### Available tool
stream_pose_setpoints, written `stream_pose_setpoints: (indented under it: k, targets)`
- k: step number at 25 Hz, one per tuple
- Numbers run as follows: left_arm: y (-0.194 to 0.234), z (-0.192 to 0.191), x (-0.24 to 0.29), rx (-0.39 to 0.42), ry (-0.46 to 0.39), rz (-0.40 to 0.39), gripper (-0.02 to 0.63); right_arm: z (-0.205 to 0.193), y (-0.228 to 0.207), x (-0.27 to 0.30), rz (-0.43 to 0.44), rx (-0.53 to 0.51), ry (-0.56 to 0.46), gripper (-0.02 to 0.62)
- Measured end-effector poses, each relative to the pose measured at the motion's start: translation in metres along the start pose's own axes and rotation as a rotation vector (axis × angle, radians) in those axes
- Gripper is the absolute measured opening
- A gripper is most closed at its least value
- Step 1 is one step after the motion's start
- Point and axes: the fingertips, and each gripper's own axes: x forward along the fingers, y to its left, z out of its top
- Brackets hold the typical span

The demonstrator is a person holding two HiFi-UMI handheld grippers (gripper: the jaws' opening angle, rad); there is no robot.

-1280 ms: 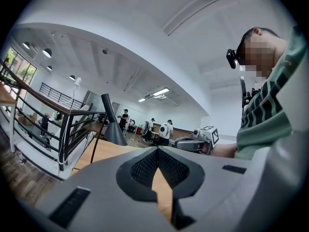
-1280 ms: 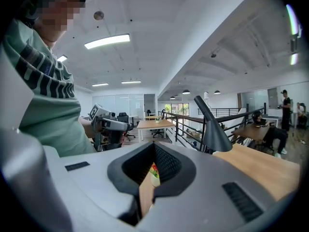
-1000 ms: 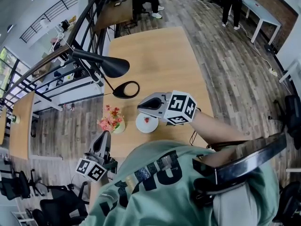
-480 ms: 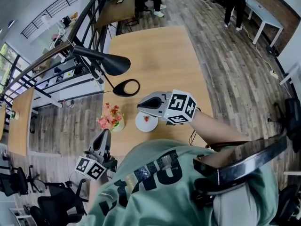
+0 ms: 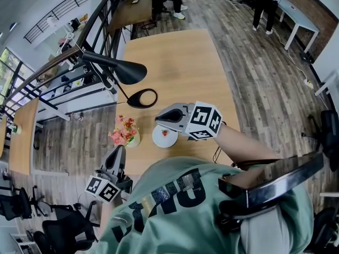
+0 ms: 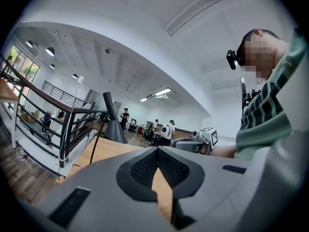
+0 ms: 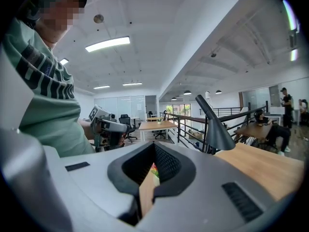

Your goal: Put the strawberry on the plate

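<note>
A small red strawberry (image 5: 165, 133) lies on a white plate (image 5: 158, 141) near the front of the wooden table (image 5: 180, 62). My right gripper (image 5: 158, 119) hovers just above and beside the plate, pointing left. Its jaws are shut with nothing between them, as the right gripper view (image 7: 154, 146) also shows. My left gripper (image 5: 118, 150) is held off the table's left front corner, away from the plate. In the left gripper view (image 6: 157, 150) its jaws meet at the tips and hold nothing.
A small vase of pink flowers (image 5: 126, 134) stands just left of the plate. Behind it is a black desk lamp (image 5: 119, 72) with a round base (image 5: 142, 99). A black railing (image 5: 100, 25) runs along the table's left side. People stand far off at the back.
</note>
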Motion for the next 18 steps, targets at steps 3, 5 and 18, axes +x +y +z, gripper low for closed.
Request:
stream_pose_setpoints:
  k: [3,5,18]
  targets:
    - [-0.003,0.000,-0.001,0.001,0.000,-0.001,0.005,0.000,0.002,-0.003,-0.003,-0.001,0.002,0.008]
    - [-0.005,0.000,0.000,0.004,0.001,-0.005,0.005,-0.001,0.003,-0.005,-0.006,-0.001,0.002,0.008]
    - [-0.013,-0.002,0.000,0.006,0.002,-0.006,0.005,-0.002,0.005,-0.012,-0.001,-0.002,0.003,0.008]
